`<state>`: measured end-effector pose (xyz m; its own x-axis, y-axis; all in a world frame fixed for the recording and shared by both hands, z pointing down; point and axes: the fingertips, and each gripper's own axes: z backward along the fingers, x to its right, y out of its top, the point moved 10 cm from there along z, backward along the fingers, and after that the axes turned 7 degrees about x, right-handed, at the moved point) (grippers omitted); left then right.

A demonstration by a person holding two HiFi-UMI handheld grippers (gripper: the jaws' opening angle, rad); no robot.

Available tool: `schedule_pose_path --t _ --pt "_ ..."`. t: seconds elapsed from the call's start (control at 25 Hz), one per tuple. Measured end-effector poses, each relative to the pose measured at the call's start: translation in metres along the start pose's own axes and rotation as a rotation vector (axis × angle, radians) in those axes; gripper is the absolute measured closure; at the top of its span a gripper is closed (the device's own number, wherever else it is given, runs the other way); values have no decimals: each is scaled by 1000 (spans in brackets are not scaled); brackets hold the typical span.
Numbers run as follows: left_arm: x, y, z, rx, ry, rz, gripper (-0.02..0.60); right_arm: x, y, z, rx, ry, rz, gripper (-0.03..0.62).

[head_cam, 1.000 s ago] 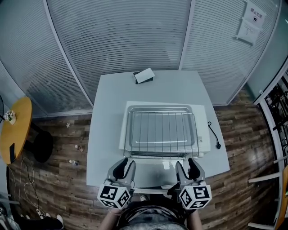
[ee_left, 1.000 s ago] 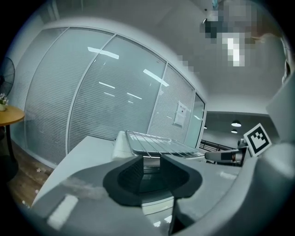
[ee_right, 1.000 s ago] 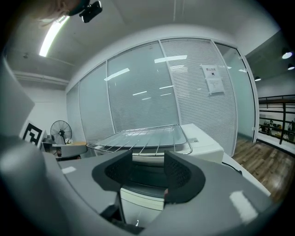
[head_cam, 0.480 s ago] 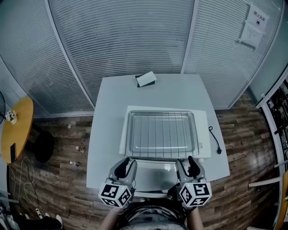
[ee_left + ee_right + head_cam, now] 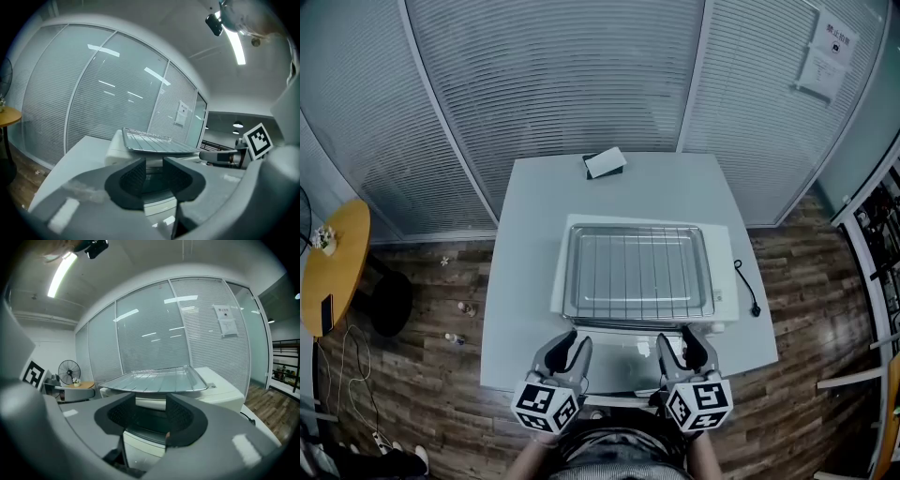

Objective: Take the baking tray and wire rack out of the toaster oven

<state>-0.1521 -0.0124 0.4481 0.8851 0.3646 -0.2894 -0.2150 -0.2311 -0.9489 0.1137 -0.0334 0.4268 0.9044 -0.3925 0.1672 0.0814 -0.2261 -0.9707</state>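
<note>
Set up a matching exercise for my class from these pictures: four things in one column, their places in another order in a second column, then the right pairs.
Things
1. baking tray
2. power cord
3. small box
4. round wooden table

Places
A. at the far edge of the white table
B. standing on the floor, left of the white table
C. on top of the toaster oven
D. lying on the white table, right of the toaster oven

Right pairs: 1-C, 2-D, 3-A, 4-B
</note>
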Motion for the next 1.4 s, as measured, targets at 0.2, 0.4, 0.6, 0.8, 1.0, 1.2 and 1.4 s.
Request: schedule_pose_path --t 0.2,0.4,0.6,0.8,1.0,1.2,1.4 --pt "16 -11 10 -17 -59 -2 504 -17 -13 12 -25 47 13 451" --pt "30 -19 30 -3 -85 -9 577 -38 -24 31 -21 85 23 537" --pt "42 -27 54 -12 -116 -16 577 -64 -32 52 -19 118 46 590" --pt "61 -30 73 13 -147 -60 577 -92 -33 74 24 158 92 590" --pt "85 -20 87 69 -184 -108 577 -116 -19 96 104 168 176 591" --pt "100 -2 98 135 -192 -168 577 -124 -3 112 181 148 211 591" --pt "116 17 104 181 -141 -202 577 -116 11 121 233 164 200 591"
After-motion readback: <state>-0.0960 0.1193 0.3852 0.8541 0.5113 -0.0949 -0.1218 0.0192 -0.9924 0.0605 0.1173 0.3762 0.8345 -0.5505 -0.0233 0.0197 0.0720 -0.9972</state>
